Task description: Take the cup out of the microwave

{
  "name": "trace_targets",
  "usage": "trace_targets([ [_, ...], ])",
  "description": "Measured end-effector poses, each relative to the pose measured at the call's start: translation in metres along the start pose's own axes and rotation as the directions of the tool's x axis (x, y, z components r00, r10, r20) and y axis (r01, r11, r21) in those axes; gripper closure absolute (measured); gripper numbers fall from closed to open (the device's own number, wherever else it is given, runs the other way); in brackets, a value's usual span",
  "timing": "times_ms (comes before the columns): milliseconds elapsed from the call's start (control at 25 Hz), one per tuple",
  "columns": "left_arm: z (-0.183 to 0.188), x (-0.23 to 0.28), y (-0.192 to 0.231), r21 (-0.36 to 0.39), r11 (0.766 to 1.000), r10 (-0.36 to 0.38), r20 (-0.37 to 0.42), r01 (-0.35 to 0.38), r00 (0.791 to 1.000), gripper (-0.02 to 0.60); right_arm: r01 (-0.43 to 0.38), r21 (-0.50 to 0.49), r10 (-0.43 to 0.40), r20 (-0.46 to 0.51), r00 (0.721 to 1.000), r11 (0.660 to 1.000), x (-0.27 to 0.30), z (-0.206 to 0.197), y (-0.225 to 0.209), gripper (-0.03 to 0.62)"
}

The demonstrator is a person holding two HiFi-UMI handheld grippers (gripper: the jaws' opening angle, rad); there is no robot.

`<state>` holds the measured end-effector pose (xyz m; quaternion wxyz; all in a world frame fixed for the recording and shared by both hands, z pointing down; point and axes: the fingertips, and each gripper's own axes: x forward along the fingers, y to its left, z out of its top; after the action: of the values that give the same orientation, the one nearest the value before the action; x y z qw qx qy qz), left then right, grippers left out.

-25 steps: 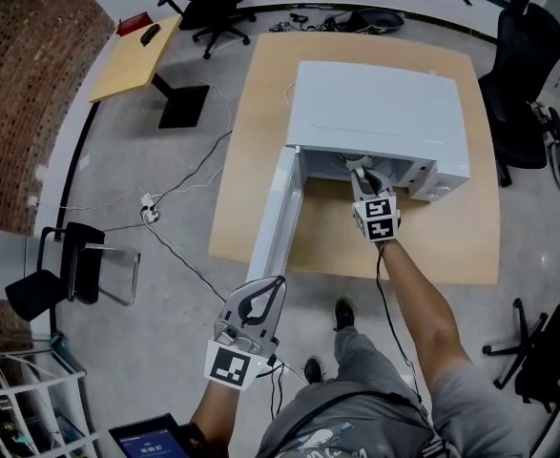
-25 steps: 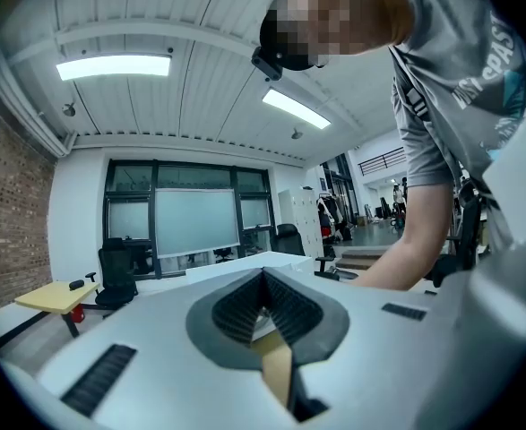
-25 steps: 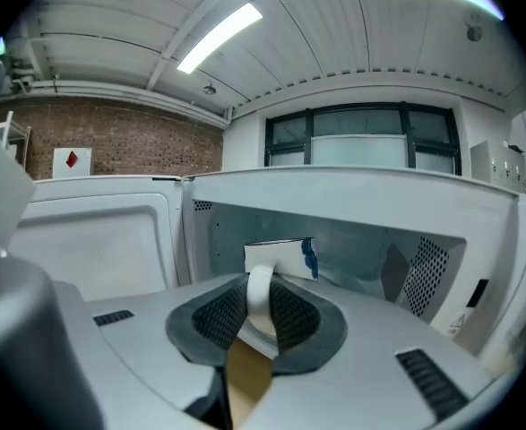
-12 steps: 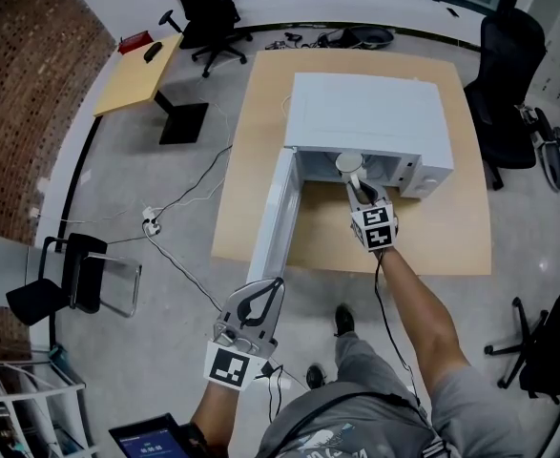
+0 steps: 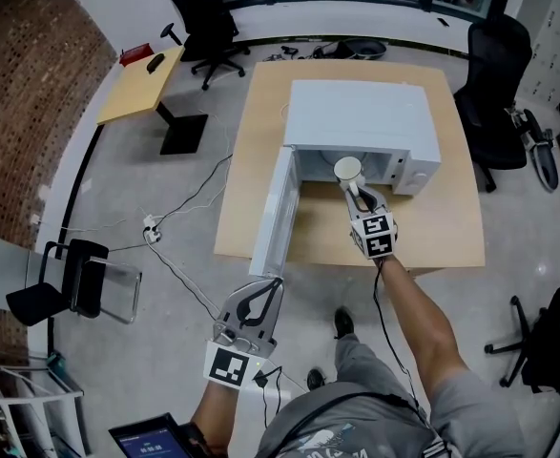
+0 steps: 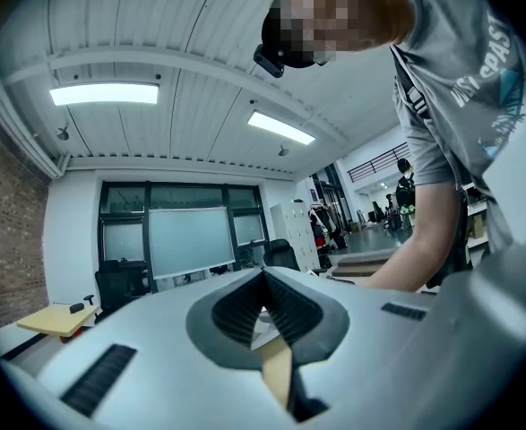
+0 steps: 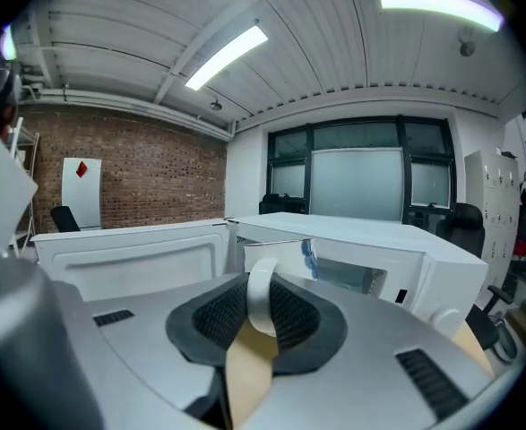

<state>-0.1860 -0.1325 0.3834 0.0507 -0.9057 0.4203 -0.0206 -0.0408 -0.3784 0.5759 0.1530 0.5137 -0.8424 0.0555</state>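
Note:
A white microwave (image 5: 361,114) stands on a wooden table (image 5: 451,229), its door (image 5: 272,213) swung open to the left. My right gripper (image 5: 357,188) is shut on the wall of a white cup (image 5: 347,168), held upright just in front of the open cavity. In the right gripper view the cup's rim (image 7: 261,301) sits pinched between the dark pads, with the microwave (image 7: 379,251) and its door (image 7: 128,260) behind. My left gripper (image 5: 276,282) hangs low at the left over the floor, jaws together and nothing in them; in its own view, the left gripper (image 6: 263,276) points level across the room.
Cables (image 5: 179,256) run over the floor left of the table. A black chair (image 5: 65,280) stands at the far left, office chairs (image 5: 497,84) at the right, and a small wooden desk (image 5: 141,82) at the back left. A tablet (image 5: 151,439) shows at the bottom edge.
My right gripper has drawn the cup back out of the microwave's cavity and lifted it, so the cup now shows in front of the opening. The left gripper stays low at the left.

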Motion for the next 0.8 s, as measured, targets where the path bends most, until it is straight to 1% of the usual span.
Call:
trace_targets([
  [240, 0.014, -0.021, -0.013, 0.013, 1.000, -0.009, 0.032, 0.008, 0.999, 0.555, -0.002, -0.011, 0.002, 0.047, 0.999, 1.000, -0.042, 0.024, 0.016, 0.520],
  [520, 0.034, -0.047, -0.024, 0.039, 0.999, -0.021, 0.071, 0.018, 0.997, 0.555, -0.011, -0.037, 0.015, 0.112, 0.994, 0.999, -0.096, 0.061, 0.040, 0.520],
  [800, 0.054, -0.074, -0.033, 0.066, 0.997, -0.034, 0.129, 0.025, 0.991, 0.555, -0.030, -0.064, 0.040, 0.154, 0.987, 0.997, -0.152, 0.095, 0.072, 0.520],
])
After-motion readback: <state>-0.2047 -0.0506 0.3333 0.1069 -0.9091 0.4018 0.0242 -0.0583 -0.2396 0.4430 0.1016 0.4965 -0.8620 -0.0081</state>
